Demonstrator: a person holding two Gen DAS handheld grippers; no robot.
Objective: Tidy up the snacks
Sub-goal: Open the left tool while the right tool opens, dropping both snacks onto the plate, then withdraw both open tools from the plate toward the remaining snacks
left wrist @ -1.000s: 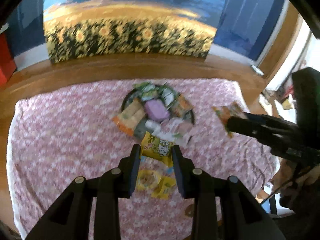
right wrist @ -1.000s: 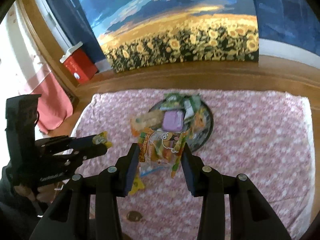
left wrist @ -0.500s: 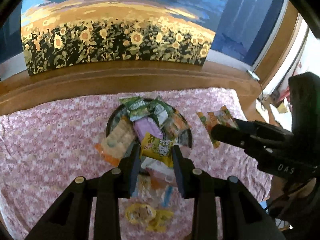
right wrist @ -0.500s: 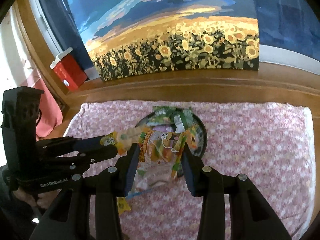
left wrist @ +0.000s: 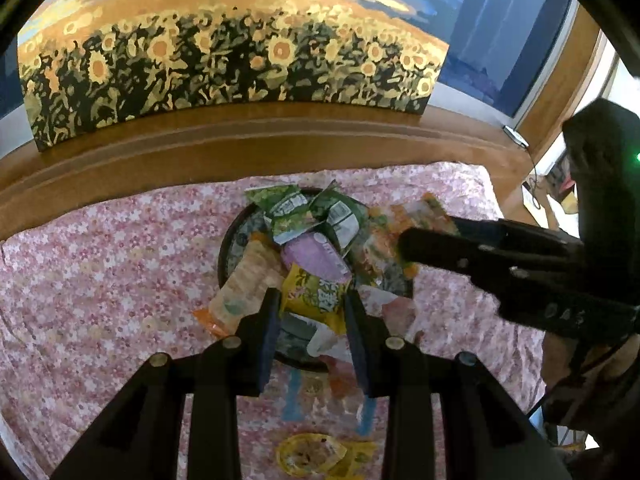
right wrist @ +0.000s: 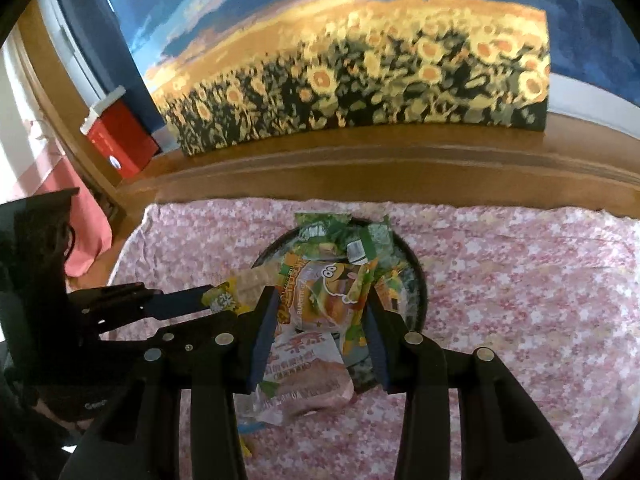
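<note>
A dark round tray (left wrist: 226, 248) heaped with snack packets sits on the pink flowered cloth (left wrist: 100, 264). My left gripper (left wrist: 311, 309) is shut on a yellow snack packet (left wrist: 316, 292) and hangs over the tray's near side, just before a purple packet (left wrist: 316, 258). In the right wrist view my right gripper (right wrist: 320, 304) is shut on an orange burger-print packet (right wrist: 326, 300), held over the tray (right wrist: 418, 280). The left gripper (right wrist: 180, 304) comes in from the left with its yellow packet (right wrist: 222, 298). The right gripper (left wrist: 480, 256) reaches in from the right.
A pink packet (right wrist: 308, 376) lies over the tray's near edge, and a yellow packet (left wrist: 308, 456) lies on the cloth in front. Behind the cloth runs a wooden ledge (left wrist: 240, 140) bearing a sunflower painting (left wrist: 224, 64). A red box (right wrist: 116, 140) stands at the far left.
Both grippers have moved forward and down with their packets, from the cloth in front of the tray to above the tray. The tray looks nearer and larger.
</note>
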